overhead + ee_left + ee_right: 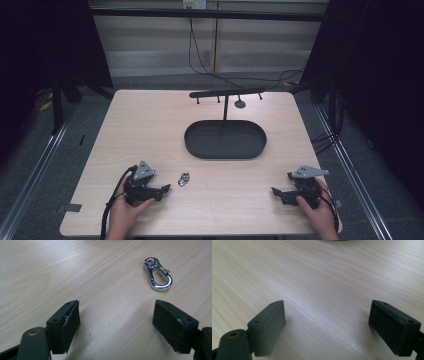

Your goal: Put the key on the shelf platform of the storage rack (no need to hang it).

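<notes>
Your left gripper point(166, 188) rests low on the wooden table point(150, 125) at the near left, jaws spread wide with nothing between them. Just to its right, close ahead of the jaw tips, lies the thing you are set up to take: a small chrome snap hook point(158, 274) with a thin split ring point(157, 263) threaded through its narrow end. In the high view it shows as a bright speck point(184, 178) between the gripper and the black oval tray point(192, 145).

Expect it to be light, rigid and slick. Polished metal lying flat on smooth wood will likely skate away if one pad touches first, so bring both pads in evenly. The two long sides of the loop look like the best place to pinch, across the wide belly of the hook, away from the spring gate and the loose ring, which would probably swivel under pressure.

Beyond the tray stands a black hanging rack point(226, 93) with pegs under its bar.

Far right, your right gripper point(275, 191) also sits on the table, jaws parted and holding nothing.
</notes>
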Demonstrator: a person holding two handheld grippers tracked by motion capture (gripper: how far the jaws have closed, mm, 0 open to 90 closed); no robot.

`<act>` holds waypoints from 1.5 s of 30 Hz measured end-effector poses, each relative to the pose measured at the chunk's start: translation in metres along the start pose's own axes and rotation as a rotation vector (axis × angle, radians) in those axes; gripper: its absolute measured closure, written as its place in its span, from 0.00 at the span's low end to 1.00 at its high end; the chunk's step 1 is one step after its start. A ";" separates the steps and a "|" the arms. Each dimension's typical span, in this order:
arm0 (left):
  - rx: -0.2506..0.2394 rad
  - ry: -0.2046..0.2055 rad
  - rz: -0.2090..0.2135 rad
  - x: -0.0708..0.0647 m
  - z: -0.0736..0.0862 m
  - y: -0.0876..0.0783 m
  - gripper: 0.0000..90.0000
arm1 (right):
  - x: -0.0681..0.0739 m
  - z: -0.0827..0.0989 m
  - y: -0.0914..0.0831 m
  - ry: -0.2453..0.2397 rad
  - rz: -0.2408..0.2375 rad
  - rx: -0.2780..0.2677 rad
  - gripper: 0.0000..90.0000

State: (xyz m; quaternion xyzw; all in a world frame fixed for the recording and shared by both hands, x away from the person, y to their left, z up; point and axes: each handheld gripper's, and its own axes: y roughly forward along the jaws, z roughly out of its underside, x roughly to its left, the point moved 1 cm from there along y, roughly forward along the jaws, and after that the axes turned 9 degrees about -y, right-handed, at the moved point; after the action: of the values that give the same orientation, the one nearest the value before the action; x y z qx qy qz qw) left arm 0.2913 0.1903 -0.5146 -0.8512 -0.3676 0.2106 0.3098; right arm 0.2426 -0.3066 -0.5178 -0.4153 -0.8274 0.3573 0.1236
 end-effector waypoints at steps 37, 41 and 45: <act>0.039 -0.010 0.082 -0.029 -0.028 0.009 0.29 | -0.001 0.000 0.001 0.002 -0.002 -0.001 0.15; 0.049 -0.009 0.098 -0.032 -0.031 0.013 0.29 | -0.001 0.000 0.001 0.001 -0.002 -0.001 0.15; 0.067 -0.015 0.111 -0.036 -0.032 0.018 0.30 | -0.001 0.000 0.001 0.001 -0.002 -0.001 0.15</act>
State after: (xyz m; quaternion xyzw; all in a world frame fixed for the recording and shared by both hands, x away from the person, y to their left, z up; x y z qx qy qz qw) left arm 0.2964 0.1417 -0.4990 -0.8579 -0.3148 0.2462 0.3230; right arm 0.2439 -0.3070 -0.5179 -0.4147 -0.8280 0.3565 0.1239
